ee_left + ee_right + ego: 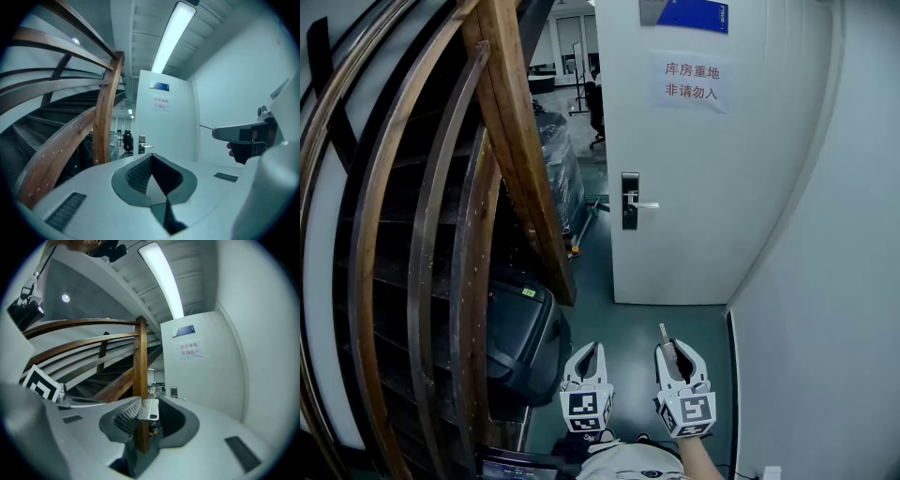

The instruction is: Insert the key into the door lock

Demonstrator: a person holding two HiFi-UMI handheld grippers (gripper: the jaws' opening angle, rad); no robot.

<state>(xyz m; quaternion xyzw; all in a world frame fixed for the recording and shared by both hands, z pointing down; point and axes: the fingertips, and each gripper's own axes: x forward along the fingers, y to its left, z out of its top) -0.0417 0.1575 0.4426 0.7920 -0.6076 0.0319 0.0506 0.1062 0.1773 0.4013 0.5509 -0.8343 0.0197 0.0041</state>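
Note:
The white door point(703, 169) stands ahead with a dark lock plate point(630, 201) and a silver lever handle at its left edge. In the head view both grippers are low and well short of it. My right gripper point(673, 345) is shut on a silver key point(663, 332), whose blade points towards the door. In the right gripper view the key point(150, 408) lies between the pads, with the lock plate point(174, 391) far beyond it. My left gripper point(592, 349) hangs beside the right one, jaws together and empty. The left gripper view shows the lock plate point(142, 138) small and distant.
A curved wooden stair railing point(502, 141) fills the left, with a black case point(520, 337) on the floor below it. A plain wall point(834, 281) closes the right side. Past the door's left edge are wrapped goods and an office chair point(596, 108). A printed sign point(692, 82) hangs on the door.

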